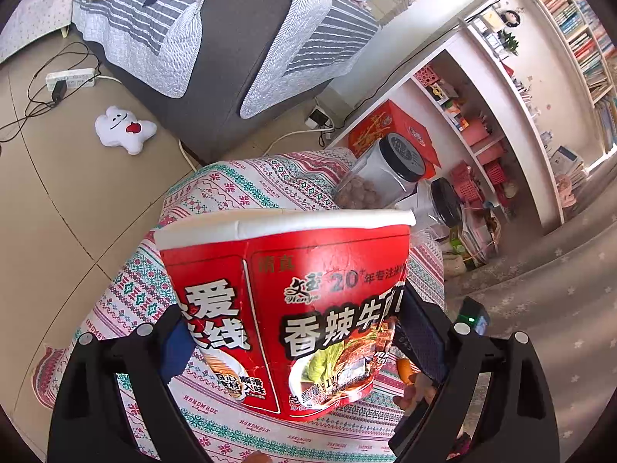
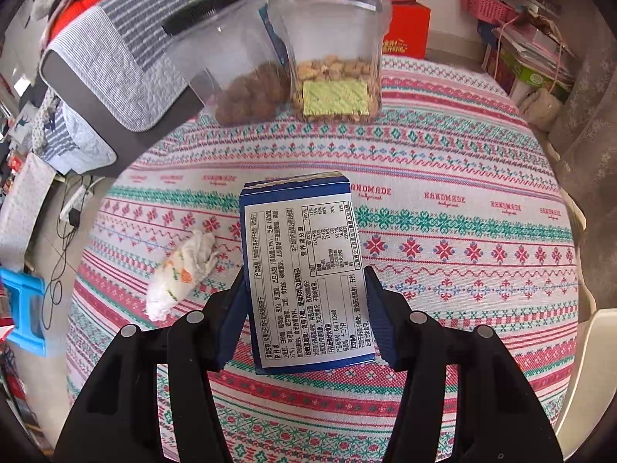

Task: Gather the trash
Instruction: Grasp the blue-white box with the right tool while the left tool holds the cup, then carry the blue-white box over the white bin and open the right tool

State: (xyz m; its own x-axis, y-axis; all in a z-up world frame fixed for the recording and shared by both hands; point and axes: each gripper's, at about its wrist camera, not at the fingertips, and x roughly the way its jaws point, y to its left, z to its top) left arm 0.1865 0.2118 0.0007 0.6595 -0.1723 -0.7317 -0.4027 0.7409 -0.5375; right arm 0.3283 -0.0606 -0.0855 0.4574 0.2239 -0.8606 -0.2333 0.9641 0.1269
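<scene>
**Cup in my left gripper, box between the right pads**

I see the table [image 2: 443, 146] under its patterned cloth filling both views, with a grey sofa [image 1: 231, 38] beyond it. My left gripper [image 1: 293, 343] is clamped on a red noodle cup [image 1: 285, 301]; the cup sits tilted above the cloth, rim up, pressed between both pads. Two clear jars with black lids stand at the far edge: the left jar [image 2: 231, 58] leans and holds brown lumps, the right jar [image 2: 331, 46] is upright with pale pieces. My right gripper [image 2: 306, 316] straddles a blue box [image 2: 304, 270] lying label-up on the cloth; both pads touch its long sides, so I read it as grasped. Just left of the box lies a crumpled tissue [image 2: 181, 274], apart from the gripper.
</scene>
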